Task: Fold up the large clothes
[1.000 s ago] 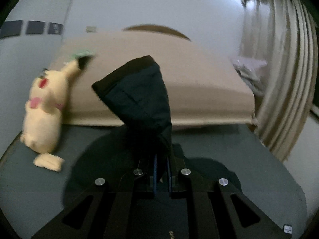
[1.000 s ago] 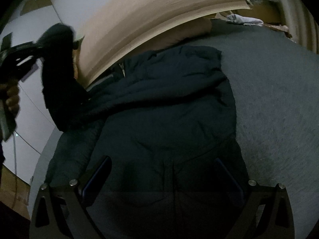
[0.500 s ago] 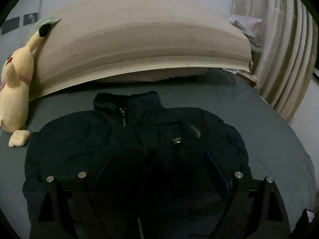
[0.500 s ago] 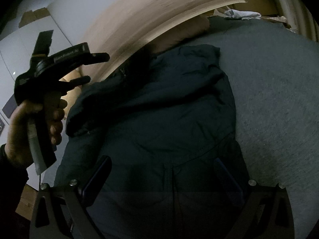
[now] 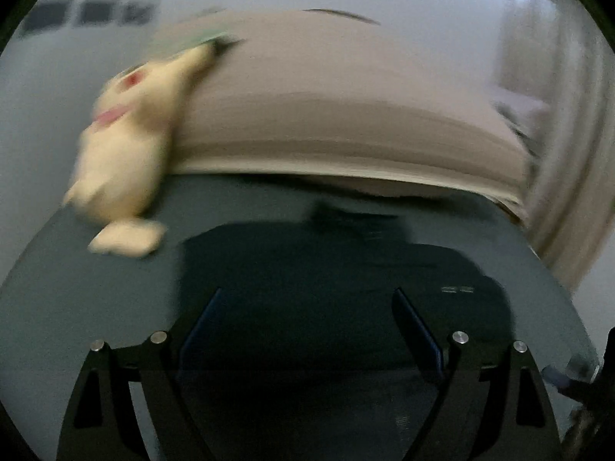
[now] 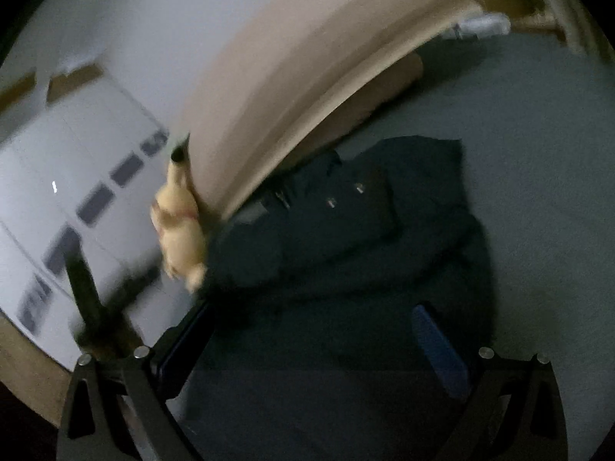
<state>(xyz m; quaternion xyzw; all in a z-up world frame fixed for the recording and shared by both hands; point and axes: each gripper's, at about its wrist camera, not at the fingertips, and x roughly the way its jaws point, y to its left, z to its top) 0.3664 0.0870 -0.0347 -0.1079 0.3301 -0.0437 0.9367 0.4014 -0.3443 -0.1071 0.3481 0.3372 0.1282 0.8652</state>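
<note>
A dark navy jacket (image 5: 338, 288) lies on the grey-green bed cover, sleeves folded in over the body, collar toward the headboard. It also shows in the right wrist view (image 6: 346, 238). My left gripper (image 5: 307, 307) is open and empty, held above the jacket's lower part. My right gripper (image 6: 307, 326) is open and empty, over the jacket's near edge. Both views are blurred by motion.
A yellow plush toy (image 5: 127, 146) leans against the beige headboard (image 5: 346, 107) at the left; it also shows in the right wrist view (image 6: 180, 223). Curtains (image 5: 569, 153) hang at the right. Bare bed cover (image 6: 538, 173) lies right of the jacket.
A second ago my left gripper held up a sleeve; it let go by half a second ago. Both grippers have pulled back since, and the left view has swung left.
</note>
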